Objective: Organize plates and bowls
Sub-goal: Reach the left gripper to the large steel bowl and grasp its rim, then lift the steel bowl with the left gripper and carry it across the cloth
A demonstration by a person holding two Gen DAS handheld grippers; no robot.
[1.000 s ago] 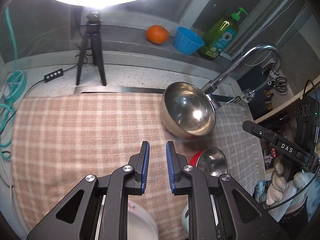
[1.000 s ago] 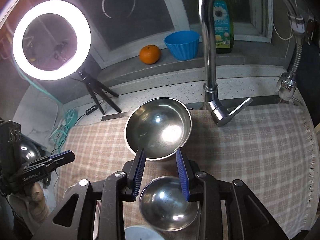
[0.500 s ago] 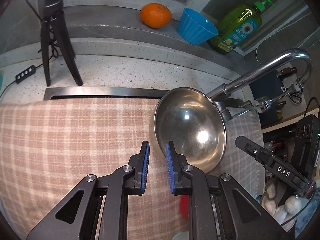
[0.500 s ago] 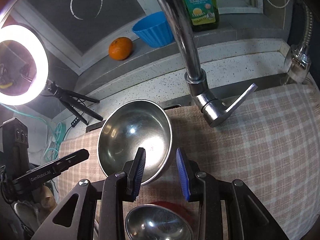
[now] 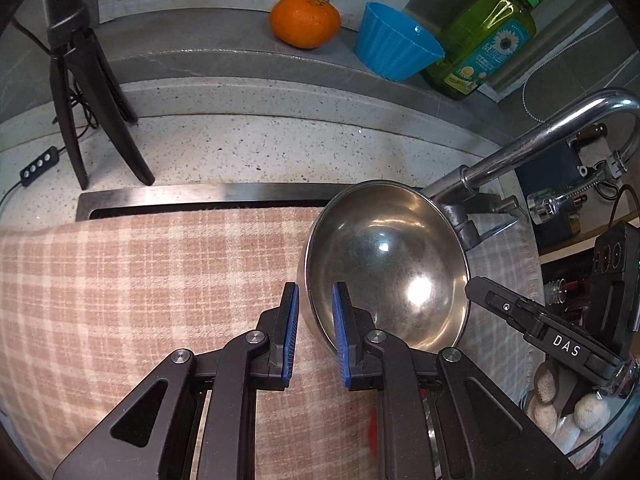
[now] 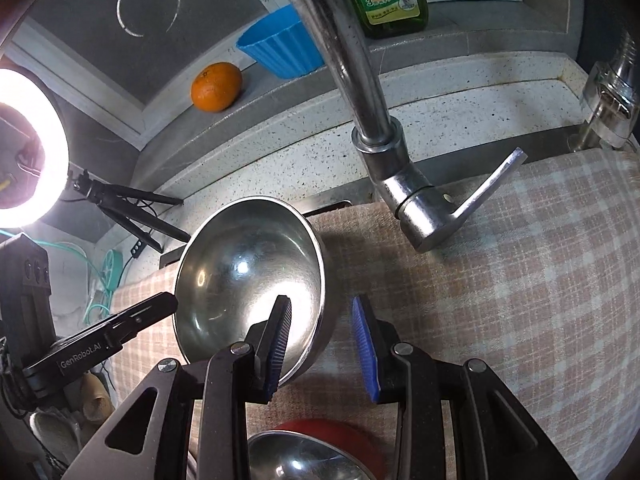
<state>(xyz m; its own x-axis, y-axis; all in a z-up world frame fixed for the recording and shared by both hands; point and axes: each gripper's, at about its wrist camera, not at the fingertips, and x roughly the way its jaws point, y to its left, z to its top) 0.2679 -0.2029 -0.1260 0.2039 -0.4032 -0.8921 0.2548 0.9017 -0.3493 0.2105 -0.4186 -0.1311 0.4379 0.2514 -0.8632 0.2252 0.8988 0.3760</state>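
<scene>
Near the back edge of the checked cloth [image 5: 132, 280], just beside the base of the faucet [image 6: 404, 196], sits the large steel bowl [image 5: 384, 264], tilted with its opening toward the cameras. The left gripper [image 5: 316, 336] is released, and its jaws stand on both sides of the bowl's near rim without pressing it. The right gripper [image 6: 320, 344] is also released, one finger before the bowl's inside wall and the other outside.

I judge the bowl light, stiff and slippery; the thin rim is the best place to grasp, firmly.

At the bottom edge a smaller steel bowl [image 6: 304, 456] on something red is cut off, and what props the large bowl is hidden.
</scene>
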